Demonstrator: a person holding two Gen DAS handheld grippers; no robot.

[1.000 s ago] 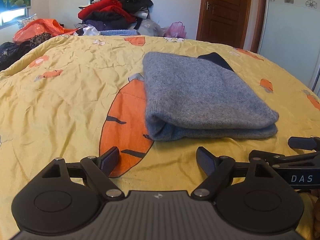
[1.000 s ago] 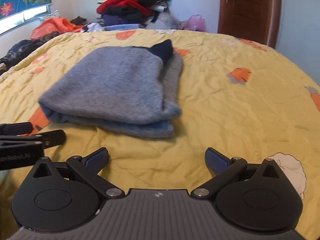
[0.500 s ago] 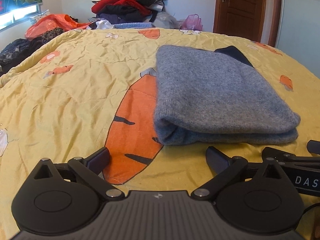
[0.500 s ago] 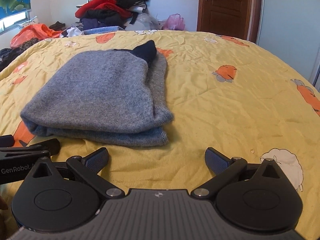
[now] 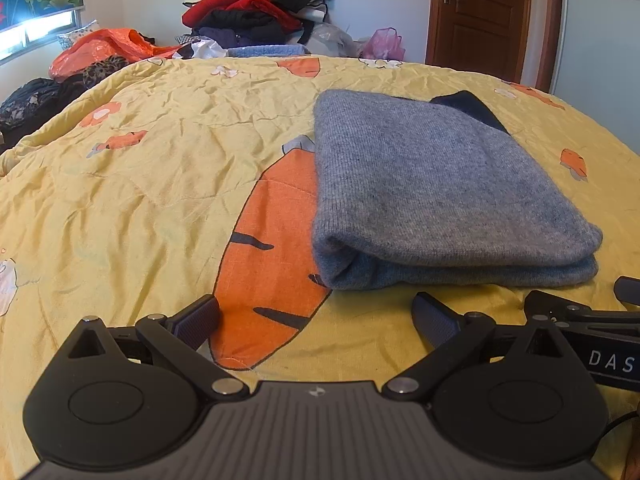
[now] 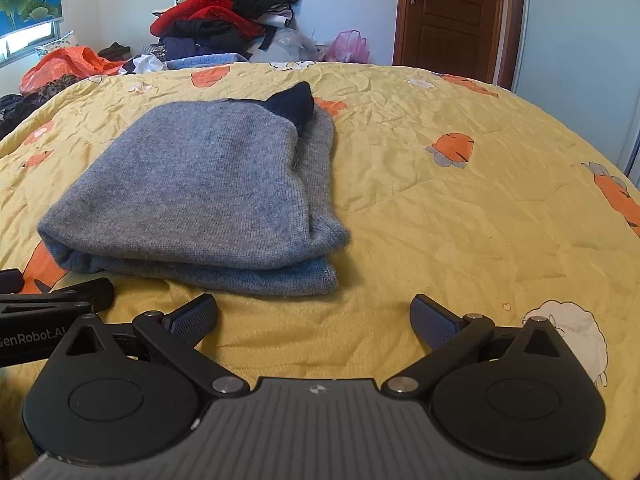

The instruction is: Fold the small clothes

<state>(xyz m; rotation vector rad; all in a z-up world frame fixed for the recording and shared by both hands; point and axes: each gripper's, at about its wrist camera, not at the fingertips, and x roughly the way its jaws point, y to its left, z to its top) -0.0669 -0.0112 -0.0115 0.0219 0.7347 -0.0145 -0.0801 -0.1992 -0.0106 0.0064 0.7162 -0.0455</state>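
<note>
- Yellow quilted cotton covers the bed (image 5: 140, 208), printed with orange carrots and white sheep, creased all over; it gives a soft, slightly yielding base under anything pressed on it.
- Heaped clothes (image 5: 256, 8) in red, black and blue sit at the far end of the bed by the wall, with an orange bag (image 5: 104, 46) to their left and a brown door (image 6: 452, 16) behind on the right.
- Grey knit sweater (image 5: 436, 192) lies on the bed already folded into a thick rectangle, partly over the big printed carrot (image 5: 272, 248), with a dark navy piece (image 6: 294, 102) poking out at its far end.
- The sweater looks soft, light and limp, likely a little springy: the layers would sag and slide apart if lifted by one corner. A sound hold would be the near doubled edge, pinched through all layers, one hand-held gripper toward each near corner.
- The fold looks complete or nearly so; the loose underlayer showing on the sweater's right side in the right wrist view may want tucking.
- Left hand-held gripper (image 5: 316, 316) stands wide, nothing between its fingers, just short of the sweater's near left corner.
- Right hand-held gripper (image 6: 314, 314) is likewise wide and empty, near the sweater's near right corner, not touching it.
</note>
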